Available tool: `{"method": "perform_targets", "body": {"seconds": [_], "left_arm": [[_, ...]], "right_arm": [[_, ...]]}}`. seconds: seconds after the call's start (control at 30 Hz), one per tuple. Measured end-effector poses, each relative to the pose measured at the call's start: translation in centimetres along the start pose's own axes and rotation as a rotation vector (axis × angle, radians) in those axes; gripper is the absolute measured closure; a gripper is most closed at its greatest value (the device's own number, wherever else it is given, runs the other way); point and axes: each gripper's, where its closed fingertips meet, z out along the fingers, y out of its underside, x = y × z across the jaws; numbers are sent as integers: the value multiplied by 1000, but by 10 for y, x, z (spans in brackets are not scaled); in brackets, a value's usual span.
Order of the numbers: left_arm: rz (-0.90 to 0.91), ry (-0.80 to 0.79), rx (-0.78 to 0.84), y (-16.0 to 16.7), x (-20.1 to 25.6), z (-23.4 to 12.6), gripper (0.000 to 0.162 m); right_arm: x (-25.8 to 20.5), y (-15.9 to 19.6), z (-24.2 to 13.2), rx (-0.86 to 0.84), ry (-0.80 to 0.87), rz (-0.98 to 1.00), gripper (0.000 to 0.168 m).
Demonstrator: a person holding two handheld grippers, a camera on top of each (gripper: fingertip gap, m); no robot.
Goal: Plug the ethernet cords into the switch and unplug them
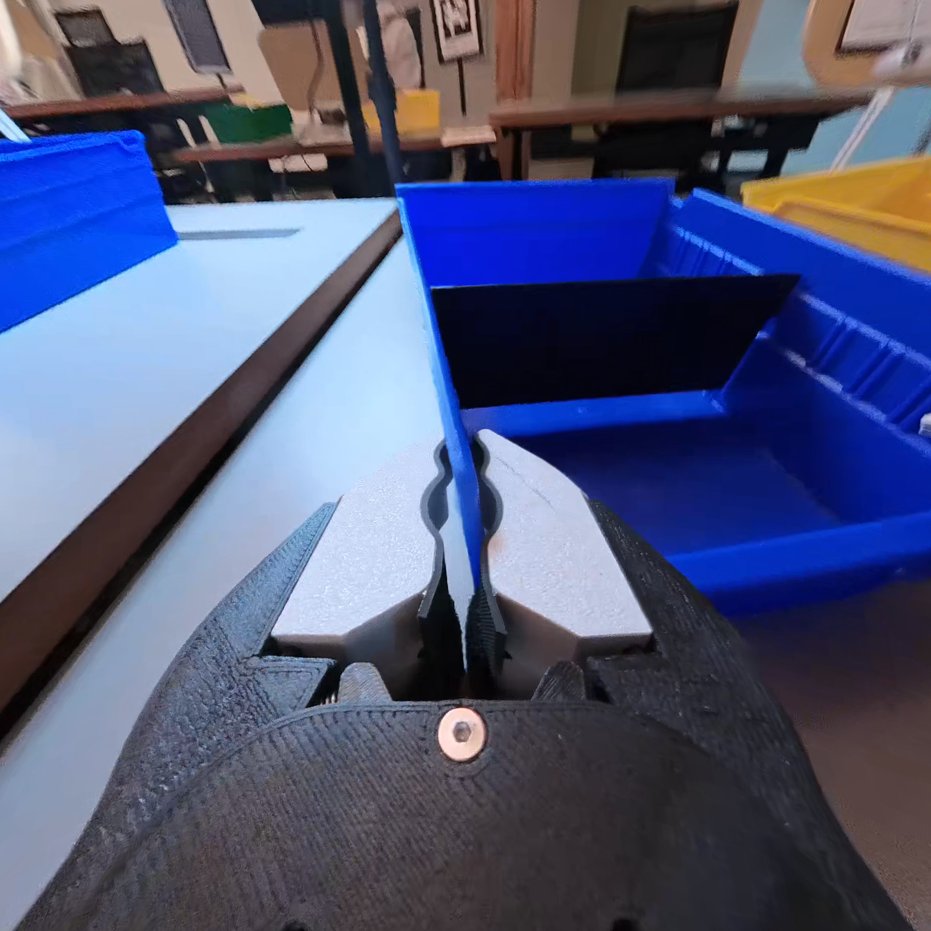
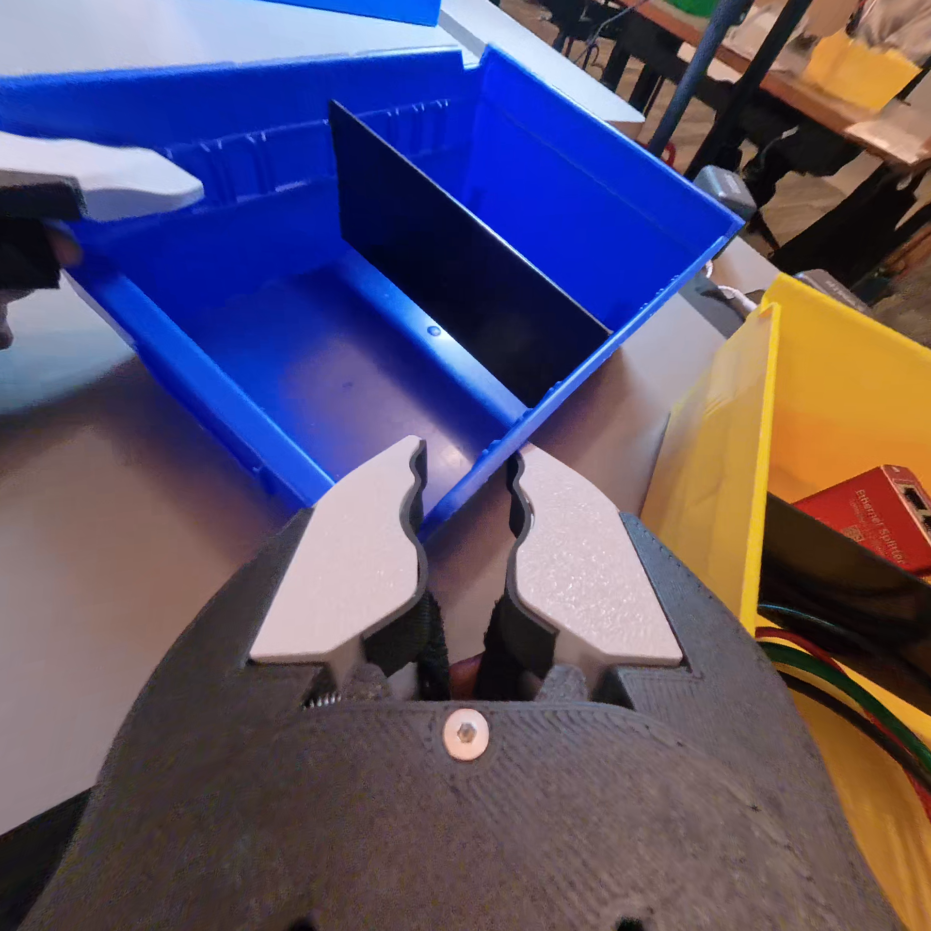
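So I'm pinching the side wall of the blue bin [image 1: 569, 453] with my left gripper [image 1: 461, 496], jaws clamped on that thin, probably flexy plastic. My right gripper [image 2: 466, 496] is straddling the opposite rim, jaws apart, not biting. The red switch [image 2: 879, 514] and ethernet cords [image 2: 851, 670] are sitting in the yellow bin [image 2: 715, 453] just beside. I'm guessing the switch is light and rigid and the cords floppy, so grab those at the plugs. Tight room between the bins.
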Motion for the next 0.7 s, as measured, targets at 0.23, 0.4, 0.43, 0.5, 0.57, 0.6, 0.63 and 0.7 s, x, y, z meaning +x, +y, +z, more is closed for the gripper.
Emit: {"method": "perform_targets", "body": {"seconds": [0.23, 0.4, 0.43, 0.5, 0.57, 0.6, 0.63, 0.7], "left_arm": [[51, -80, 168, -56, 9, -26, 156], [80, -84, 279, -107, 36, -46, 157], [86, -76, 295, -116, 44, -49, 157], [92, -55, 321, -130, 64, -53, 157], [96, -10, 347, -142, 90, -56, 155], [93, 19, 361, -148, 104, -56, 155], [95, 41, 371, -153, 118, -56, 155], [118, 66, 377, -162, 147, -51, 155]], "right_arm": [[13, -40, -33, 190, 76, -24, 141], [34, -69, -77, 302, 157, -28, 143], [40, -71, -87, 315, 177, -31, 144], [52, -74, -108, 331, 217, -31, 144], [68, -71, -130, 337, 267, -30, 146], [77, -68, -142, 341, 294, -28, 146], [86, -64, -154, 344, 317, -19, 147], [103, -55, -176, 341, 363, 7, 147]]}}
